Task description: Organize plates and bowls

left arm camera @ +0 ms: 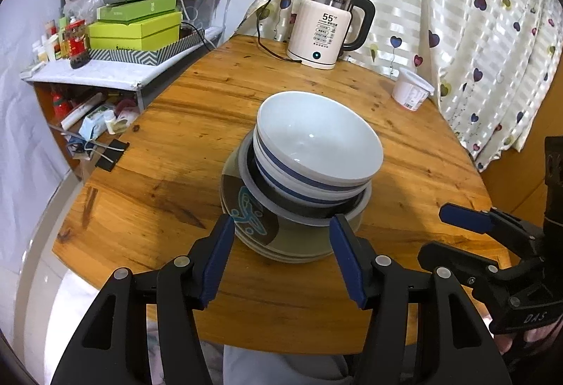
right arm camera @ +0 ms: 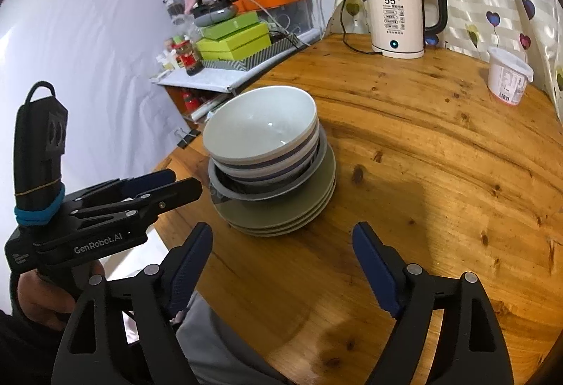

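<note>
Both tools hang spread wide and empty: the left tool point(left arm camera: 281, 258) just short of the plates point(right arm camera: 281, 219), the right tool point(right arm camera: 283, 265) nearer the counter point(right arm camera: 440, 174) edge. The striped bowls point(left arm camera: 316, 153) nest in a grey-rimmed dish atop the plates, one compact, centred stack that looks finished.

The left black plastic two-finger gripper point(left arm camera: 281, 226) carried blue ribbed pads point(left arm camera: 216, 260) and round silver rivets. The right black plastic two-finger gripper point(right arm camera: 283, 233) matched it. Seen from the right wrist, the left unit bore white "GenRobot.AI" lettering and a blue elastic band point(right arm camera: 38, 214).
</note>
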